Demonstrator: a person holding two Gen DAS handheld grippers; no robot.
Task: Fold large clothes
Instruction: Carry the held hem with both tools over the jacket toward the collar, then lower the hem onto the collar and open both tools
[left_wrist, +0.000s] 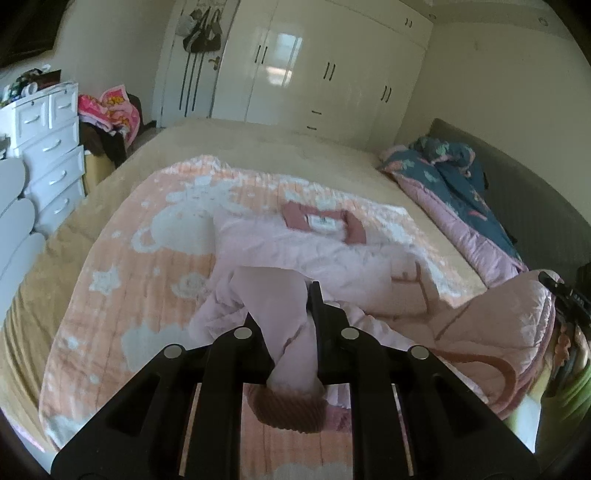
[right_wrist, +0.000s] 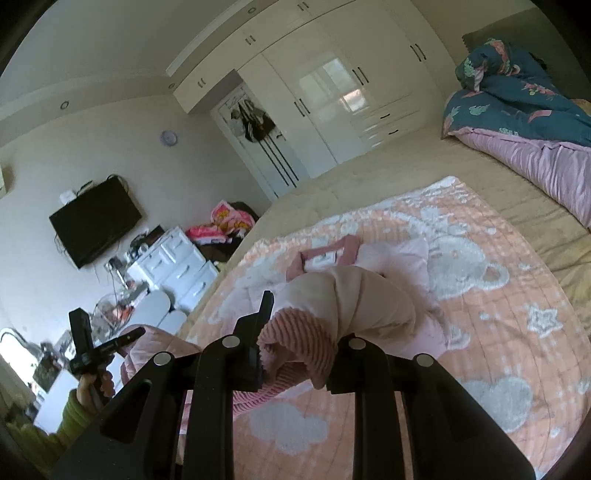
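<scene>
1. Left wrist view: the left hand-held gripper (left_wrist: 291, 314) is clamped on a sleeve (left_wrist: 275, 295) of the pink jacket (left_wrist: 295, 251), with the ribbed cuff (left_wrist: 291, 411) hanging below the jaws. The jacket lies on the peach blanket (left_wrist: 129, 277) spread over the bed (left_wrist: 258, 144). Its collar (left_wrist: 321, 221) points away towards the wardrobe (left_wrist: 314, 74), so the long axis runs from the camera to the far side of the bed. At the right edge the right hand-held gripper (left_wrist: 565, 299) shows beside quilted pink cloth.

2. Right wrist view: the right hand-held gripper (right_wrist: 299, 332) is closed on the other sleeve (right_wrist: 354, 295) just behind its ribbed cuff (right_wrist: 295, 347), which bulges out towards the camera. The jacket body (right_wrist: 399, 254) and collar (right_wrist: 325, 254) lie beyond, again pointing at the wardrobe (right_wrist: 332, 92). The left hand-held gripper (right_wrist: 96, 347) shows low on the left, carried by a hand in a green sleeve.

3. The step in hand looks like lifting both sleeves to fold them in across the body. To do it well, the two cuffs should stay level and pinched firmly — a slack grip lets the sleeve slide. Each sleeve should then be laid flat across the chest, square to the long axis.
</scene>
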